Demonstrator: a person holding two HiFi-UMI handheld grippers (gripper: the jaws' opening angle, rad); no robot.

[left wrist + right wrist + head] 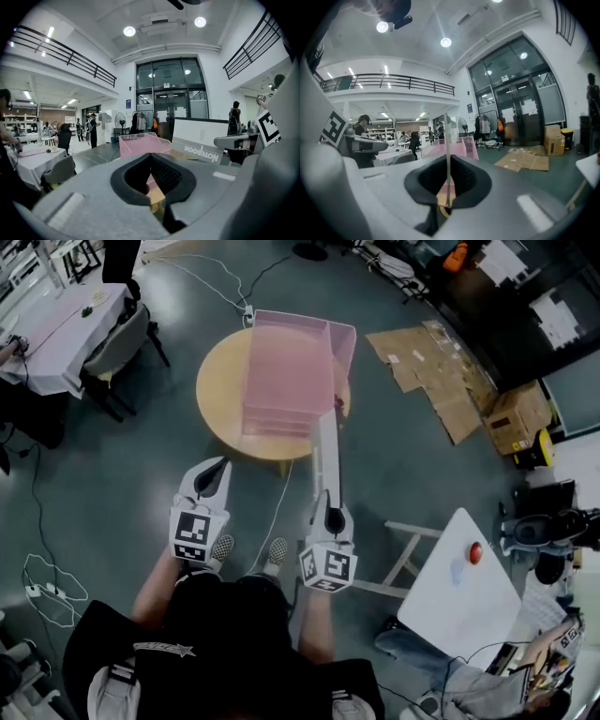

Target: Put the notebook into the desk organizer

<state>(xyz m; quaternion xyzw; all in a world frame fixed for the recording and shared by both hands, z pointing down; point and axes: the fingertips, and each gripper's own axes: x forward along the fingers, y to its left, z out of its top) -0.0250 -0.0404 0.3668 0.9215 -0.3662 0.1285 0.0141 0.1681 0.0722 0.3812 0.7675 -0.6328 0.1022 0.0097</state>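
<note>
A pink translucent desk organizer stands on a round wooden table. My right gripper is shut on a thin white notebook, held on edge, whose far end reaches the organizer's near right corner. In the right gripper view the notebook is a thin vertical edge between the pads of the right gripper, with the organizer beyond it. My left gripper hangs short of the table, jaws together and empty. In the left gripper view, the left gripper faces the organizer, with the notebook to its right.
Flattened cardboard and a cardboard box lie on the floor at the right. A white table with a red object stands near right. A cloth-covered table and chair are at the far left. Cables run across the floor.
</note>
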